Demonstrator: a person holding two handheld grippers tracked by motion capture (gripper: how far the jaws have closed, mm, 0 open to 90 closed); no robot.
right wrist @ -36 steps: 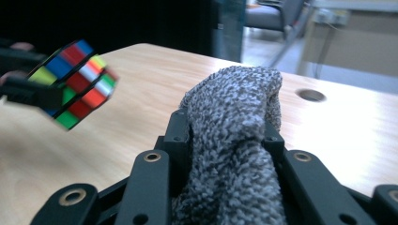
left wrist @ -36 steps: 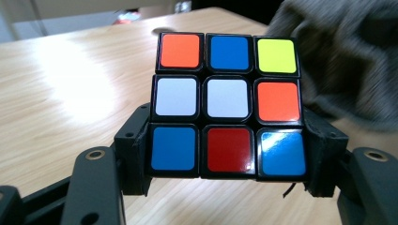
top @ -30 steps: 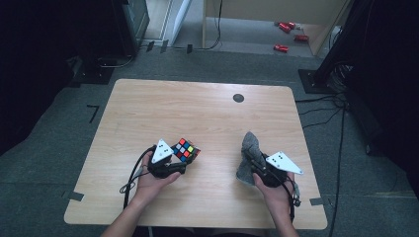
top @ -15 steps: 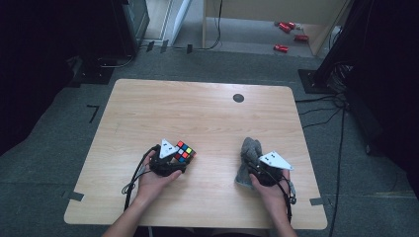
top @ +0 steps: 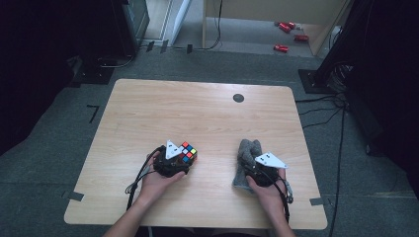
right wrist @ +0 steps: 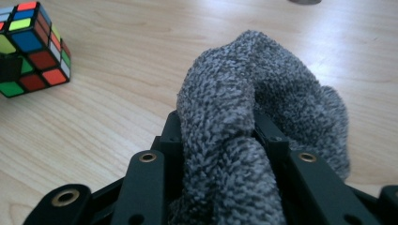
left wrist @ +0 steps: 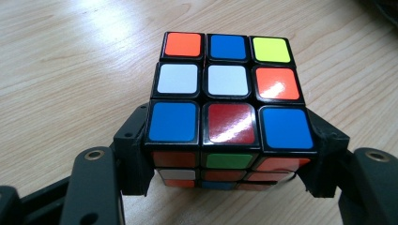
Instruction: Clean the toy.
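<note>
**Cube and cloth held near the table's front edge**

While both hands work close to the near edge of the table [top: 148, 113], the whole far half of the wood lies bare, with open room between the two tools. On the left, the left gripper [top: 174, 162] has its jaws pressed against the sides of the puzzle cube [left wrist: 227, 93], which rests on the wood. Well apart to the right, the right gripper [top: 258, 170] pinches a bunched grey cloth [right wrist: 253, 108], whose folds rise between the jaws and spill forward onto the table.
</note>
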